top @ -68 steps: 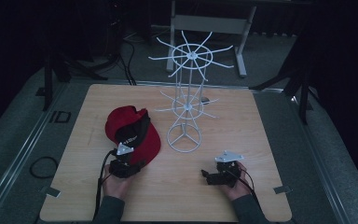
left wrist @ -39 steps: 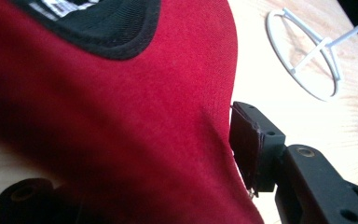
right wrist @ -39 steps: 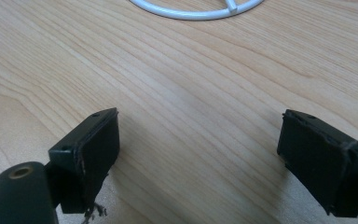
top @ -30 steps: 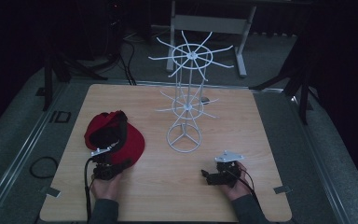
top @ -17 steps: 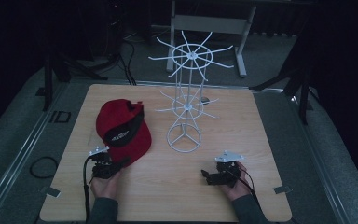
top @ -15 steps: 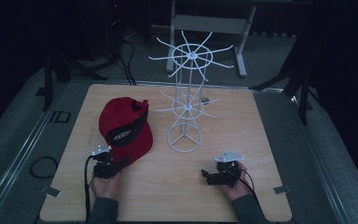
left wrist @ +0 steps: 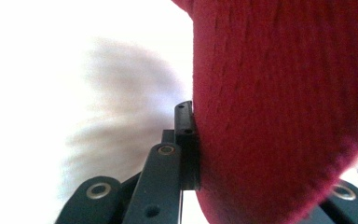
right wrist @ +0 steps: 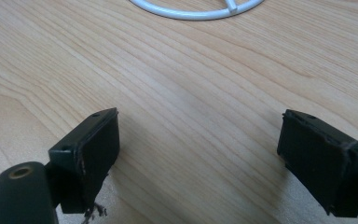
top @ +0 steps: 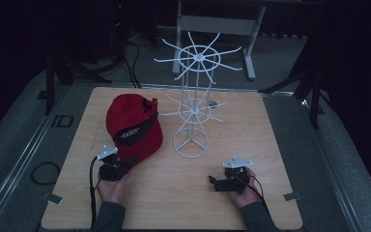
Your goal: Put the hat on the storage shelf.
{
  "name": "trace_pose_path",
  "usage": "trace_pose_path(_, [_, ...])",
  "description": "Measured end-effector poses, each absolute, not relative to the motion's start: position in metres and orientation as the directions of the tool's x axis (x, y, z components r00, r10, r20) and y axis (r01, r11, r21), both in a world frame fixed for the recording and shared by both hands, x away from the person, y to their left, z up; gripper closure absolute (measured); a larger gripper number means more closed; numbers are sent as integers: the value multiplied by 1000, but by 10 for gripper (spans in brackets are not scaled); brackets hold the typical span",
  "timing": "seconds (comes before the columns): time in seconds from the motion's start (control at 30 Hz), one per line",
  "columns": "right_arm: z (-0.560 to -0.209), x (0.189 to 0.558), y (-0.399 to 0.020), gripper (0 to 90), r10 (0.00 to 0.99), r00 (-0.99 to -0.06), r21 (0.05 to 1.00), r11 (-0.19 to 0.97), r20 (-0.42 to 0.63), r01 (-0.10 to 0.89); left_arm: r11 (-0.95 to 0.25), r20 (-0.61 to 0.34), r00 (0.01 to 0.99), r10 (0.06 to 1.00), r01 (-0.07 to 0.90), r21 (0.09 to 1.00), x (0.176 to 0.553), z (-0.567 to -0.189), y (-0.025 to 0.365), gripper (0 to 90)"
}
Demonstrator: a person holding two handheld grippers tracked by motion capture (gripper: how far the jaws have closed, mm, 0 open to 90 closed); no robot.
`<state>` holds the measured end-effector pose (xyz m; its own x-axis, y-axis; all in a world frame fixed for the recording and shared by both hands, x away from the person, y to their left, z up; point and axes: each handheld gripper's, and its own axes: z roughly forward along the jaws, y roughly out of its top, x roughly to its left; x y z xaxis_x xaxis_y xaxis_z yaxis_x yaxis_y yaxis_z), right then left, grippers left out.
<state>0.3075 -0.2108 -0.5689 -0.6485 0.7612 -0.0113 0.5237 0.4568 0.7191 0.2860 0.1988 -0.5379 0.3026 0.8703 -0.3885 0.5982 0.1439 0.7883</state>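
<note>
At the near edge of the wooden desk (top: 270, 125), the person's two forearms come in from below, each hand holding a claw. The right claw (top: 214, 182) sits low over the desk toward the near right, its grey three-cornered plate on top, with the right hand (top: 244, 188) wrapped around its body. In the right gripper view its two black jaws stand spread wide apart, with bare wood grain between them and nothing held; the right claw (right wrist: 198, 154) hovers close above the desk surface (right wrist: 177, 84).

On the near left, the left hand (top: 111, 186) holds the left claw (top: 128, 162), which points away from the person and up toward the red cap (top: 134, 126). In the left gripper view the jaws are pressed onto the cap's red fabric (left wrist: 279, 112): one black jaw lies flat against the cloth, and the cloth covers the place where the other would be, so the left claw (left wrist: 196, 154) is pinching the cap at its near edge. A black cable trails from this claw back beside the forearm.

The cap itself lies on the left half of the desk, just beyond the left claw, with a dark band across it bearing lettering too small to read.

Just right of the cap, near the middle of the desk, stands a white wire rack (top: 193, 104), upright on a ring base, with spokes fanning out at two levels. The curved white rim of that base (right wrist: 196, 9) appears at the top of the right gripper view.

Beyond the desk lie dark floor, cables and the legs of a grey stand (top: 217, 24).
</note>
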Motion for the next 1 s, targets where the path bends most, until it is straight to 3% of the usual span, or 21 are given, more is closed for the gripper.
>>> trace_pose_path(1.0, [-569, 307, -211, 127, 763, -646, 720, 453, -8, 526, 201, -340, 331, 880, 390, 899, 302, -461, 218, 858])
